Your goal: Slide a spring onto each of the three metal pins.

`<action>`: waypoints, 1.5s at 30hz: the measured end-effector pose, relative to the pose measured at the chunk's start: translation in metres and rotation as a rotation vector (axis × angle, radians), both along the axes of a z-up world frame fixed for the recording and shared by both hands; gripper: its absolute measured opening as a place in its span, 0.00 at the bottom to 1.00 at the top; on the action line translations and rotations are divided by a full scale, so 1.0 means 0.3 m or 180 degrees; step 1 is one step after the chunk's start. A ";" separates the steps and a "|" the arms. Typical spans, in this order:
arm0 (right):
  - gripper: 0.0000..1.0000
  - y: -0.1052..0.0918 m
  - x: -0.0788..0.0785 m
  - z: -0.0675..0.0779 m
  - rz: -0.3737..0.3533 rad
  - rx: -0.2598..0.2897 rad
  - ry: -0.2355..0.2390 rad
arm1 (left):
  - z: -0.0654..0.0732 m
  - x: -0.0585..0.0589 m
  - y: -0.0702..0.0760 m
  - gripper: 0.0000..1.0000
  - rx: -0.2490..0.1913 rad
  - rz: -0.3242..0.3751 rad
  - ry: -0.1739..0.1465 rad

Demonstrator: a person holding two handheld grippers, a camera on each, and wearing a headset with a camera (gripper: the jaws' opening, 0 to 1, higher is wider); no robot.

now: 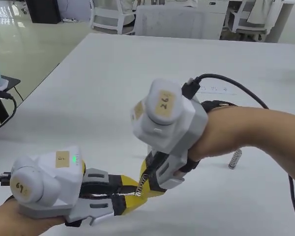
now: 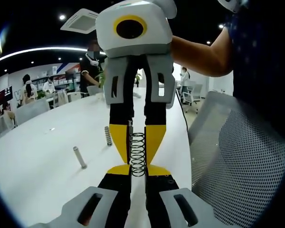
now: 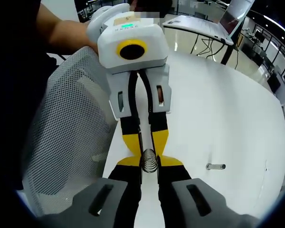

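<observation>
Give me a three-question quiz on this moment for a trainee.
1. True or false: the left tongs and right tongs face each other tip to tip.
2. What sits between their tips?
3. What lies on the table by the forearm: A spring, B cup, C screwdriver?
Key: 1 true; 2 a spring; 3 A, the loose spring.

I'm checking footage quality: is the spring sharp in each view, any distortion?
Head view: spring small, fairly sharp, soft even light. Left gripper view: coils crisp, fisheye curves the table edge. Right gripper view: spring end-on, sharp, table likewise bowed.
</observation>
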State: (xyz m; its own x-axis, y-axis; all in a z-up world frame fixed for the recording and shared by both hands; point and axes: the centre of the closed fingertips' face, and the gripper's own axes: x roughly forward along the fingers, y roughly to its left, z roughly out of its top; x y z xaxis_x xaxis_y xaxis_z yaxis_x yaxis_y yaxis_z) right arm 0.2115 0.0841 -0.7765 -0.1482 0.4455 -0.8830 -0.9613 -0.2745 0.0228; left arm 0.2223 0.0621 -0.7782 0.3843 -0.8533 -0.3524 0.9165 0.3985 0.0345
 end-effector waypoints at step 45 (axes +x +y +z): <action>0.09 -0.022 0.043 0.022 -0.0090 -0.0036 -0.0076 | -0.015 0.020 0.023 0.25 -0.0117 0.0217 0.0173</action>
State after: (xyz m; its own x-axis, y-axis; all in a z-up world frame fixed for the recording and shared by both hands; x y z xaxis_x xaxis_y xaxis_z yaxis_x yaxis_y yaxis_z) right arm 0.2245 0.0776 -0.7697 -0.1144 0.4393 -0.8911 -0.9690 -0.2472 0.0026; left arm 0.2284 0.0690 -0.7826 0.4231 -0.8386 -0.3431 0.8873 0.4601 -0.0305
